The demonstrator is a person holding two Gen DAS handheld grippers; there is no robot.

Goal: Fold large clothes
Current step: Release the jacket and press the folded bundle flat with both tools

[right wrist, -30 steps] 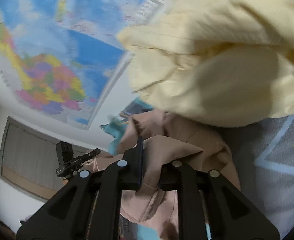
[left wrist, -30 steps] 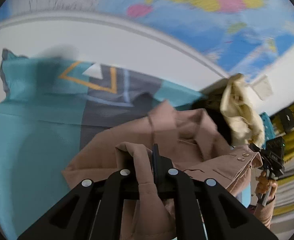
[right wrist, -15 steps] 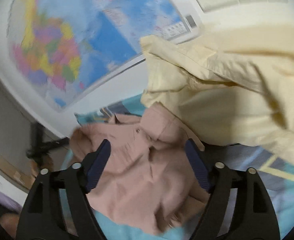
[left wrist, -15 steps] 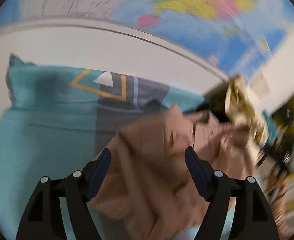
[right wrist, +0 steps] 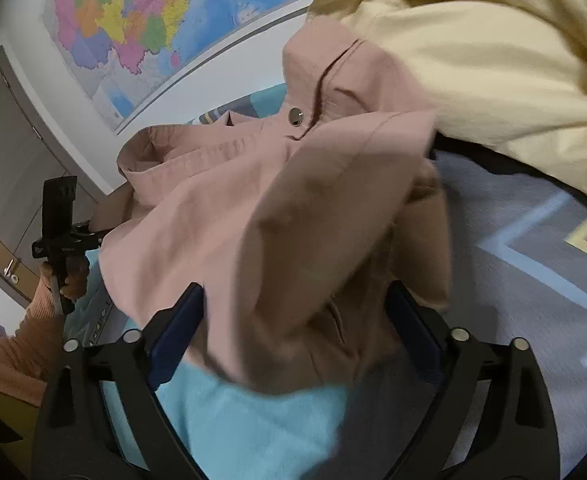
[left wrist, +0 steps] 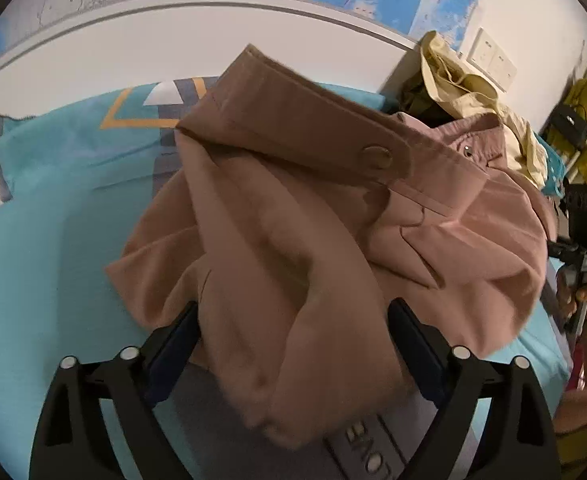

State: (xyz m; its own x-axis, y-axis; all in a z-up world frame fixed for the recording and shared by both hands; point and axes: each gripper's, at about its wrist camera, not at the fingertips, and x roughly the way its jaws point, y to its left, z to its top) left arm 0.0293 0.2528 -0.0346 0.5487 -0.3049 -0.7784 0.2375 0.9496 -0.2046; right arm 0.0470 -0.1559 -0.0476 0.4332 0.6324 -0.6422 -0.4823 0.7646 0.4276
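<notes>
The pink-brown jacket [left wrist: 293,216] lies in a loose heap on the turquoise and grey bedsheet [left wrist: 45,248], and I take this jacket as the landmark for all places. The left gripper [left wrist: 293,344] is just in front of the jacket with its jaws spread wide; a thick fold of the cloth bulges between the two fingers [left wrist: 173,344], but the fingers do not press it together. From the right wrist view the same jacket [right wrist: 253,216] fills the middle, and the right gripper [right wrist: 295,328] also stands wide, one finger on each side of the near edge of the cloth, without clamping it. A round snap button [right wrist: 295,116] shows on the jacket's band at the far side of the heap, and a cloth-coloured button [left wrist: 375,157] shows on the band in the left wrist view. Behind the jacket, towards the wall, a pale yellow garment [right wrist: 473,52] is piled up and touches the jacket's far edge. Above and behind the jacket a coloured map [right wrist: 133,20] hangs on the white wall. In the left wrist view the other gripper's handle and camera appear at the right of the jacket, held by a hand [left wrist: 585,300] in an orange sleeve.
</notes>
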